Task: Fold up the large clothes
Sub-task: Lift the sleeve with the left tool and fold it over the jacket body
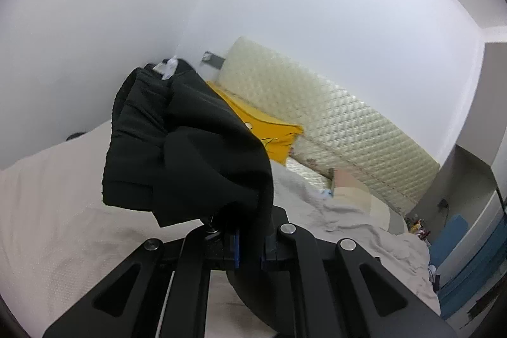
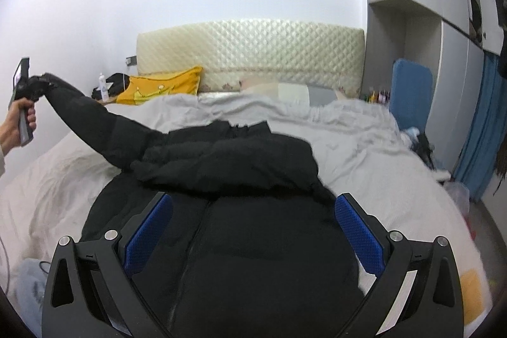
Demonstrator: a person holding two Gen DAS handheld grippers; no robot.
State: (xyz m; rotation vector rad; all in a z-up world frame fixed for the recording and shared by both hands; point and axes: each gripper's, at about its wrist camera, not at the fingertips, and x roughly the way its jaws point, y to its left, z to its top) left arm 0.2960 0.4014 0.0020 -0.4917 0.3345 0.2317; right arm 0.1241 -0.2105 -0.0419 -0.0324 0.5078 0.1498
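Note:
A black padded jacket (image 2: 253, 167) lies spread on the bed, its collar end folded over the body. One sleeve (image 2: 95, 122) is stretched up and to the left, off the bed. My left gripper (image 1: 250, 246) is shut on that sleeve's cuff (image 1: 190, 154), and the black cloth bunches up above the blue pads. In the right wrist view the same gripper (image 2: 35, 84) shows at the far left, held by a hand (image 2: 16, 122). My right gripper (image 2: 253, 198) hovers open over the jacket's lower body, nothing between its blue pads (image 2: 149, 230).
The bed (image 2: 364, 148) has a rumpled pale cover. A yellow pillow (image 2: 164, 86) leans by the quilted cream headboard (image 2: 253, 53). A bedside stand with a bottle (image 2: 103, 89) is at the back left. Grey wardrobes (image 2: 443, 68) and a blue pad (image 2: 412, 91) stand along the right.

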